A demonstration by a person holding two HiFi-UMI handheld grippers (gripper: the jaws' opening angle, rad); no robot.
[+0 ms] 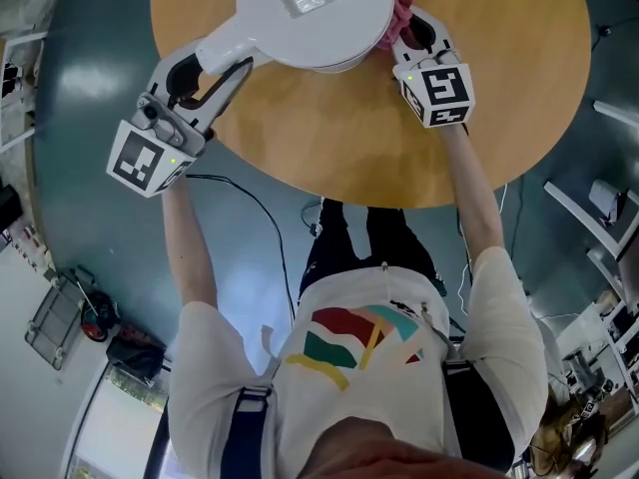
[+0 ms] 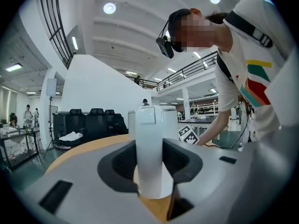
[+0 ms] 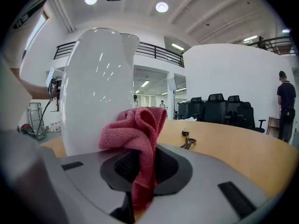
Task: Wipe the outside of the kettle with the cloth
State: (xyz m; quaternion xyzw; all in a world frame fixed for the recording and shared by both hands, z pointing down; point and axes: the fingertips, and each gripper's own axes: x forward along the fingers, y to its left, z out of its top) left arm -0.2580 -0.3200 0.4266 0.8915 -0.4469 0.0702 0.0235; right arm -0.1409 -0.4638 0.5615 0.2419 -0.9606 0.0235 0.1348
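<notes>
The white kettle (image 1: pixel 315 13) stands on the round wooden table (image 1: pixel 519 118). My left gripper (image 2: pixel 149 167) has its fingers narrowed onto the handle (image 2: pixel 149 134). My right gripper (image 3: pixel 140 171) pinches the pink cloth (image 3: pixel 138 125), which looks pressed against the kettle's side.

A round wooden table (image 1: pixel 519 98) bears a white kettle (image 1: pixel 315 13) and keys (image 3: pixel 188 140).

A round wooden table (image 1: pixel 519 118) lay at twelve o'clock in the head view, teal floor (image 1: pixel 90 198) around it. In the right gripper view, black office chairs (image 3: pixel 224 108) lined a white wall (image 3: pixel 224 69) at three o'clock.
</notes>
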